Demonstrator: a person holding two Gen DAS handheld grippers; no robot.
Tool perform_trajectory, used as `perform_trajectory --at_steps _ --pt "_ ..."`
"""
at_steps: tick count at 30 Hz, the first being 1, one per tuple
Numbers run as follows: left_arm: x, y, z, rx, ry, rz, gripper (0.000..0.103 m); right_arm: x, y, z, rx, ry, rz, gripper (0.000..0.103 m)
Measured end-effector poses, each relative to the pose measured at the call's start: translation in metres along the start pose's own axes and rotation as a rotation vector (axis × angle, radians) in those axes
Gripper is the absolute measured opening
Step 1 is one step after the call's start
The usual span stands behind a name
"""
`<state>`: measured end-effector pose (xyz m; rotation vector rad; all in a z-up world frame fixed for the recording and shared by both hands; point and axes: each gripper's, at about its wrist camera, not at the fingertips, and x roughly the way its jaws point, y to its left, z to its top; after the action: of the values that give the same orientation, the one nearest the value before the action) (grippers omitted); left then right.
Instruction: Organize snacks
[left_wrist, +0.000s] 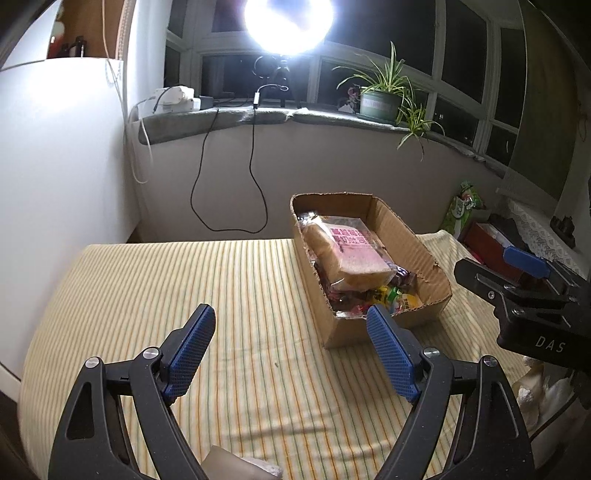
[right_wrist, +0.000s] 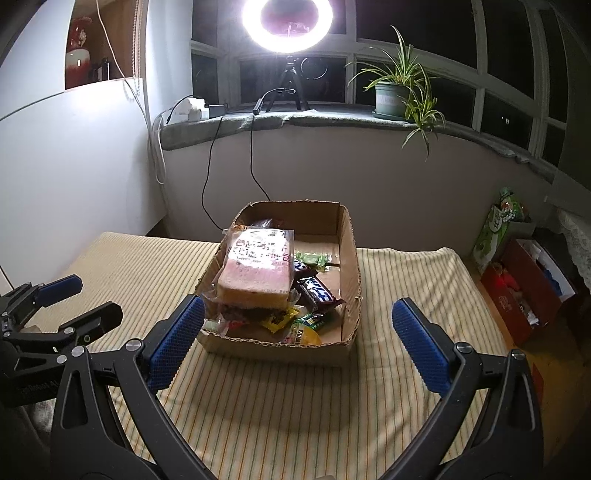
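An open cardboard box (right_wrist: 352, 273) stands on the striped table; it also shows in the left wrist view (left_wrist: 413, 236). On top inside lies a bagged sponge cake (right_wrist: 258, 273), also seen from the left (left_wrist: 347, 254). Under and beside it are small snack packets, among them a dark chocolate bar (right_wrist: 317, 291) and yellow and green packets (right_wrist: 306, 328). My left gripper (left_wrist: 291, 350) is open and empty, above the cloth left of the box. My right gripper (right_wrist: 295, 347) is open and empty, just in front of the box's near wall.
The table has a yellow striped cloth (right_wrist: 295, 406). A wall stands close on the left. Behind is a windowsill with a ring light (right_wrist: 288, 22), cables and a potted plant (right_wrist: 395, 92). Red boxes (right_wrist: 524, 295) and a green bag (right_wrist: 498, 229) sit right of the table.
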<state>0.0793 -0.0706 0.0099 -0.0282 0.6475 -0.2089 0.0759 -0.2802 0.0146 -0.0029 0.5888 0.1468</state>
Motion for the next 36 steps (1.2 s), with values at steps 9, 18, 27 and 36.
perform_trajectory --at_steps 9,18,27,36 --pt "-0.0016 -0.0027 -0.0002 0.001 -0.002 0.001 0.084 -0.0031 0.0000 -0.0001 0.003 -0.003 0.000 0.103" --pt "-0.0032 -0.0030 -0.0006 -0.003 -0.005 -0.001 0.084 -0.0048 0.0007 -0.0003 0.004 -0.005 -0.001 0.103" --pt "-0.0020 -0.0051 -0.0013 0.001 0.001 -0.002 0.084 -0.0046 0.0006 -0.0006 0.002 -0.003 0.000 0.103" --pt "-0.0015 -0.0037 -0.0014 -0.001 -0.002 0.004 0.084 -0.0056 0.0008 -0.0026 0.002 0.002 0.002 0.103"
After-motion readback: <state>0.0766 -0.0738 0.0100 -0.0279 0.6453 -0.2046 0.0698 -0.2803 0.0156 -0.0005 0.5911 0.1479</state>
